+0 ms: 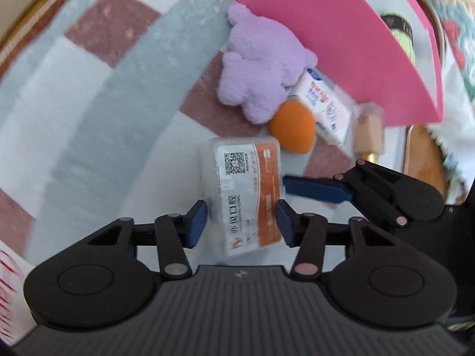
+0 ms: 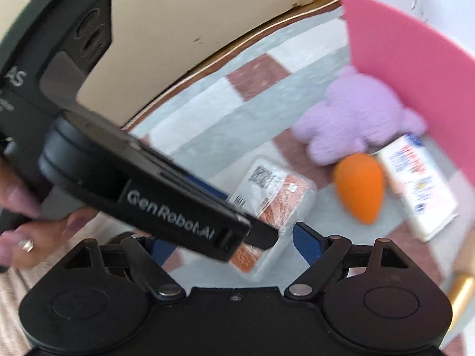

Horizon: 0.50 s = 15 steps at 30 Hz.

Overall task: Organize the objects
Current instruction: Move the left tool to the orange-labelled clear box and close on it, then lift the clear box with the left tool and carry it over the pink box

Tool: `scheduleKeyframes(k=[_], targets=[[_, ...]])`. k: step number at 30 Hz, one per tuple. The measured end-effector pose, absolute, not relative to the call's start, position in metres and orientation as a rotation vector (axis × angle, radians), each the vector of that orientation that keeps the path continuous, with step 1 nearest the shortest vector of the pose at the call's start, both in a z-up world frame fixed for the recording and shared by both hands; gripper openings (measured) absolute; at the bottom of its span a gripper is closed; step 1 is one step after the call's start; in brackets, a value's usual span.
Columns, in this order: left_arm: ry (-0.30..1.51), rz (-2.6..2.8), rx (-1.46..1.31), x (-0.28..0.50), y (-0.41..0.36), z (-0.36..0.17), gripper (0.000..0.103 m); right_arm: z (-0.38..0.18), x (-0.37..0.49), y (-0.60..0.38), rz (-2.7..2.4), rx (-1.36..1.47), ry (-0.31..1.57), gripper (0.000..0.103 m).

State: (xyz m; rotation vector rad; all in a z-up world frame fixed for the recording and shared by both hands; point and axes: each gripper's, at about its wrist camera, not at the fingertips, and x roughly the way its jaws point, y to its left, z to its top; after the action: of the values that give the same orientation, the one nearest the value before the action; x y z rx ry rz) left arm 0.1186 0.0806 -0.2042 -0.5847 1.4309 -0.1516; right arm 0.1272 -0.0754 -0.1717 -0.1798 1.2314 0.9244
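Note:
A clear plastic box with a white and orange label (image 1: 246, 195) lies on the checked cloth. My left gripper (image 1: 241, 222) has it between its blue pads, which touch both long sides. In the right wrist view the same box (image 2: 279, 195) lies partly under the left gripper's black housing (image 2: 166, 201). My right gripper (image 2: 234, 246) stands open just behind the box, with nothing held. One of its blue fingers (image 1: 314, 188) reaches in beside the box's right edge.
A purple plush toy (image 1: 261, 65), an orange egg-shaped sponge (image 1: 292, 129), a white printed carton (image 1: 323, 106) and a beige bottle with a gold cap (image 1: 368, 130) lie beside a tall pink bin (image 1: 341, 38). A hand with a ring (image 2: 26, 243) holds the left gripper.

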Motion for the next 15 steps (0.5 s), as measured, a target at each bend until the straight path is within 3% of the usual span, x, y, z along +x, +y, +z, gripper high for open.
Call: scheduleKeyframes(k=[8, 15], targets=[[1.384, -0.153, -0.689, 0.108, 0.075, -0.208, 0.038, -0.175, 0.115, -0.092, 0.859, -0.272, 1.168, 0.088], [1.358, -0.189, -0.579, 0.11, 0.065, -0.199, 0.038, -0.189, 0.094, -0.095, 0.732, -0.427, 1.14, 0.086]])
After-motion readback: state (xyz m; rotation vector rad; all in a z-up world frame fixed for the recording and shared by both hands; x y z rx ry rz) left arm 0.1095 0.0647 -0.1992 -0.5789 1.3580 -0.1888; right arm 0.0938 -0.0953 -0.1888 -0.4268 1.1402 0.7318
